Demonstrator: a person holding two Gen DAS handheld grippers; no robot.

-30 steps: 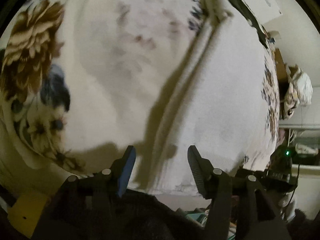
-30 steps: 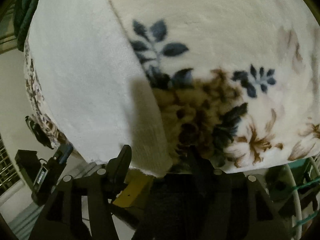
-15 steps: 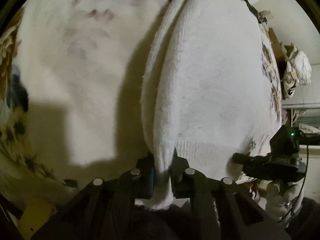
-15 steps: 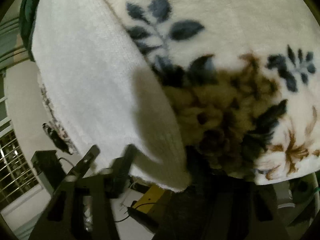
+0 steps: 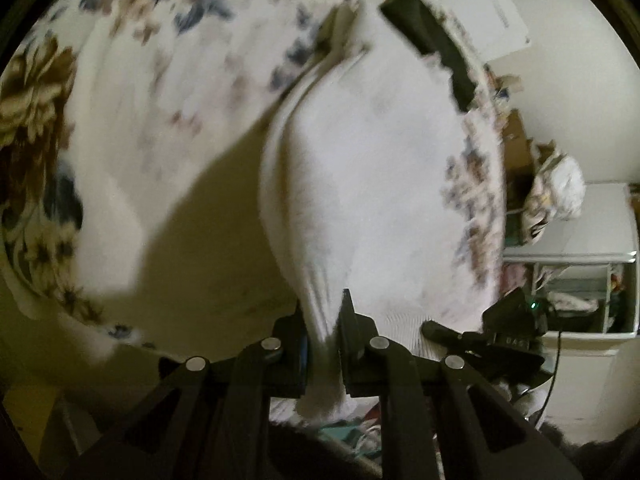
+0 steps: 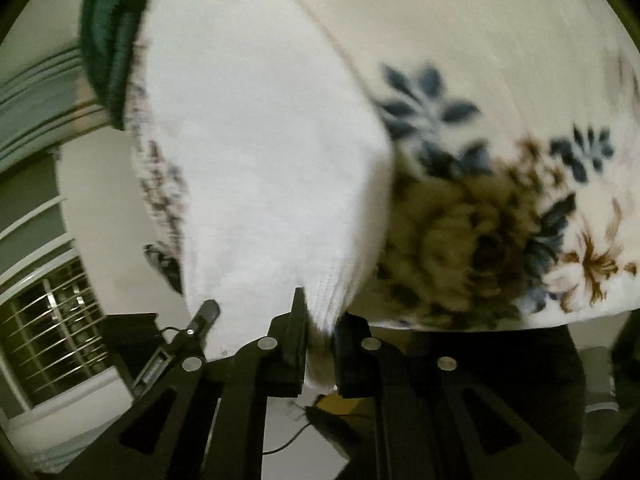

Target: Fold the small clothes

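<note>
The left gripper (image 5: 323,322) points steeply down, its jaws nearly together, pinching a bunched corner of the white cloth (image 5: 380,184) between the pads. The right gripper (image 6: 320,322) also angles down, a little less steeply; its jaws have just been closing and now clamp the cloth's (image 6: 260,160) ribbed hem at another corner. In each wrist view the other gripper shows at the cloth's near edge, beside the pinched corner.
</note>
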